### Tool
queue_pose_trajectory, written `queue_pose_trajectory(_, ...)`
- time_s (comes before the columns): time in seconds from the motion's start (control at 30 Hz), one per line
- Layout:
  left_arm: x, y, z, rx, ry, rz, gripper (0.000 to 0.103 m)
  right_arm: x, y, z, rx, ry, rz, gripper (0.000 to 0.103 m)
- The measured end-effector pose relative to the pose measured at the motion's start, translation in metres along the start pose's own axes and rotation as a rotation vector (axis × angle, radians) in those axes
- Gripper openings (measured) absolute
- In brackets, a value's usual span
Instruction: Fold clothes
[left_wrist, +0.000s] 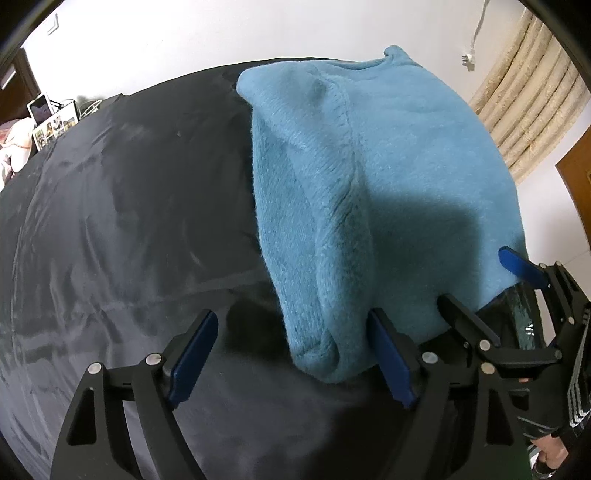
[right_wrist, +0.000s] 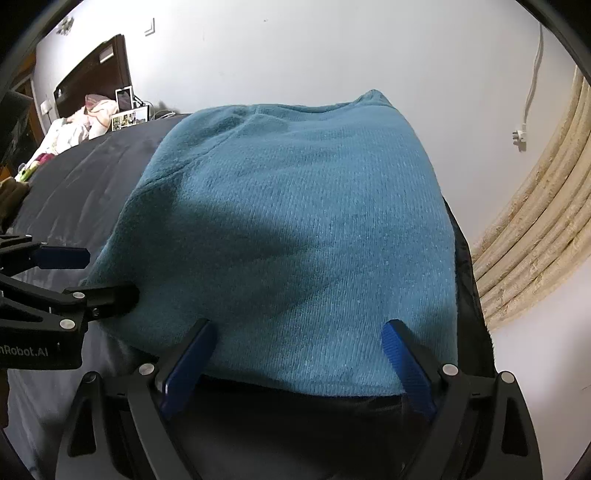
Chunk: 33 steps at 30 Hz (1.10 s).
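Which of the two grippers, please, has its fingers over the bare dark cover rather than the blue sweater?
The left gripper: the dark cover lies between its fingers, the sweater's folded edge beside one. The right gripper straddles the sweater.

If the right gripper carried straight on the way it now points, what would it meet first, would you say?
Most likely the blue sweater: the right gripper has its jaws open over the garment's near edge, so it would press into the knit, with the dark sheet beneath. Depth is hard to judge.
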<state>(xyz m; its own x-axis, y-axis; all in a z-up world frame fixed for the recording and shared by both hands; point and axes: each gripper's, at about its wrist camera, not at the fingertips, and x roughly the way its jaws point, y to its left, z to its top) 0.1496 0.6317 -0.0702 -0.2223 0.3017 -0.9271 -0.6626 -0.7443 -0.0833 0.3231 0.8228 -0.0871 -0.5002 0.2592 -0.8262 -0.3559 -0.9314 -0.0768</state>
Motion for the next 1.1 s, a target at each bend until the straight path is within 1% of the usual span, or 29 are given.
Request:
queue_pose_trajectory(0.37,-0.003,-0.001,-0.004,-0.007,0.001,0.020,0.087,-0.009,-0.008,-0.008,-0.005,-0.017,0.005,0.094)
queue_pose_trajectory(0.5,0.018,0.011,0.010,-0.012,0.000,0.032,0.091,-0.010,-0.009,-0.010,-0.010,-0.022,0.007,0.094)
queue_pose_trajectory(0.57,0.019,0.013,0.010,-0.021,0.001,0.034,0.093,-0.006,-0.005,-0.007,-0.014,-0.022,0.008,0.094)
queue_pose_trajectory(0.63,0.020,0.015,0.009,-0.032,0.001,0.043,0.100,-0.008,-0.005,-0.009,-0.017,-0.021,0.009,0.094)
queue_pose_trajectory(0.67,0.021,0.016,0.010,-0.036,0.001,0.046,0.101,-0.008,-0.005,-0.010,-0.019,-0.020,0.009,0.094)
queue_pose_trajectory(0.8,0.023,0.021,0.009,-0.052,0.007,0.030,0.102,-0.008,-0.005,-0.010,-0.027,-0.017,0.015,0.094)
queue_pose_trajectory(0.87,0.025,0.026,0.008,-0.062,0.025,0.018,0.102,-0.009,-0.006,-0.010,-0.030,-0.013,0.019,0.094)
queue_pose_trajectory(1.0,0.028,0.036,0.008,-0.086,0.071,0.000,0.102,-0.015,-0.006,-0.003,-0.007,0.048,0.029,0.095)
queue_pose_trajectory(1.1,0.020,0.032,0.009,-0.070,0.072,0.010,0.102,-0.025,-0.010,-0.002,0.043,0.072,0.051,0.095)
